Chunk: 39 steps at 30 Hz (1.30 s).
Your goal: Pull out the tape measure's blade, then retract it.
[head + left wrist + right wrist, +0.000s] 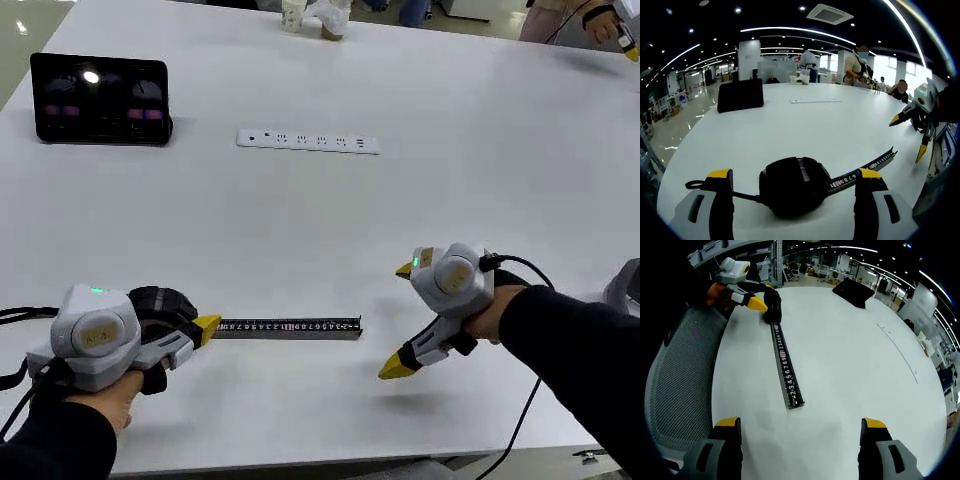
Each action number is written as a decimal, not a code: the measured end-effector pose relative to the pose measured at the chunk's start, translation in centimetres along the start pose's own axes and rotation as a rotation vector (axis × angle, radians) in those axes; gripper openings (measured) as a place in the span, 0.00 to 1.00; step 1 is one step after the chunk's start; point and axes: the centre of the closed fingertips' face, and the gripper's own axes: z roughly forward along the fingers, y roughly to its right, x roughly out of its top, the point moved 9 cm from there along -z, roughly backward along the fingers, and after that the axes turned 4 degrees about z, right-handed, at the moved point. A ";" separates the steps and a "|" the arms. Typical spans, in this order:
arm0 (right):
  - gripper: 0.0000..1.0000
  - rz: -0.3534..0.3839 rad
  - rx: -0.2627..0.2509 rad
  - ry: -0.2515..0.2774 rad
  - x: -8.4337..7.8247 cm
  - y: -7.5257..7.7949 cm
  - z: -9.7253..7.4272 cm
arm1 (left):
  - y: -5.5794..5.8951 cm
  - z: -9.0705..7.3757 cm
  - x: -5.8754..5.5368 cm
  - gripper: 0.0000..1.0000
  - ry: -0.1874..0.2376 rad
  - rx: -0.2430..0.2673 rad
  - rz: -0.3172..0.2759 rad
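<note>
Blade (290, 327) lies out on the table (450, 180); we see left gripper (795, 174) spread wide around the case (790, 197), right gripper (800, 423) spread too, holding nothing.

A black, rounded tape measure case (795, 190) sits on the white tabletop (300, 230) between the spread jaws of the left gripper (795, 174), with a gap showing on one side. A thin black strap (710, 187) trails from the case. The dark, narrow blade (290, 327), printed with white and red numerals, is drawn out. It lies flat and straight on the tabletop, and its tip rests free.
</note>
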 end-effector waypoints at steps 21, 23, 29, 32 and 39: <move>0.89 -0.099 0.102 -0.037 1.5 0.7 3.4 | 2.1 2.0 2.1 0.99 -0.027 0.046 -0.229; 0.84 -0.112 0.102 -0.040 1.6 0.8 3.5 | 2.2 1.9 2.3 0.99 -0.015 0.077 -0.158; 0.73 -0.099 0.135 -0.050 1.5 0.7 3.7 | 2.4 1.9 1.8 0.99 0.011 0.085 -0.098; 0.69 -0.108 0.146 -0.059 1.4 0.5 3.8 | 2.3 2.0 0.9 0.99 0.016 0.092 -0.083; 0.48 -0.140 0.149 -0.068 1.5 0.2 3.6 | 1.9 2.2 -0.2 0.99 0.028 0.095 -0.042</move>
